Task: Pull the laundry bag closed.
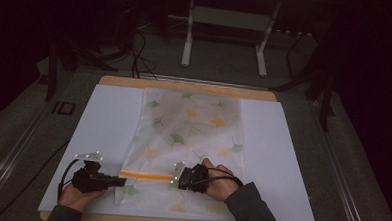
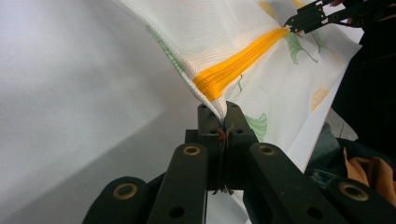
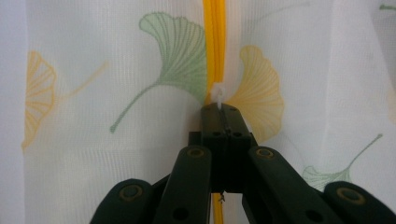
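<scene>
1. High view: a white mesh zip bag printed with green and yellow ginkgo leaves [image 1: 187,140] lies flat along the middle of a white sheet [image 1: 277,159] that covers the wooden bench [image 1: 185,86].
2. An orange zipper [image 1: 145,176] runs across the bag near its near end.
3. The left hand-held gripper [image 1: 117,182] sits at the bag's near-left edge, at the left end of the zipper, with a hand [image 1: 77,195] behind it.
4. The right hand-held gripper [image 1: 177,178] meets the zipper's right end, held by the other hand [image 1: 220,184].
5. Left gripper view: the left hand-held gripper [image 2: 223,122] has its black jaws clenched on the bag's corner [image 2: 215,105], right where the orange zipper [image 2: 240,63] ends. The fabric there is lifted off the white sheet [image 2: 74,93].
6. The right hand-held gripper [image 2: 292,21] shows at the zipper's far end.
7. Right gripper view: the right hand-held gripper [image 3: 223,115] has its jaws pressed together, grasping the small white zipper pull [image 3: 218,95].
8. The orange zipper [image 3: 215,42] runs straight away from the jaws, between a green leaf print [image 3: 180,56] and a yellow one [image 3: 259,100].
</scene>
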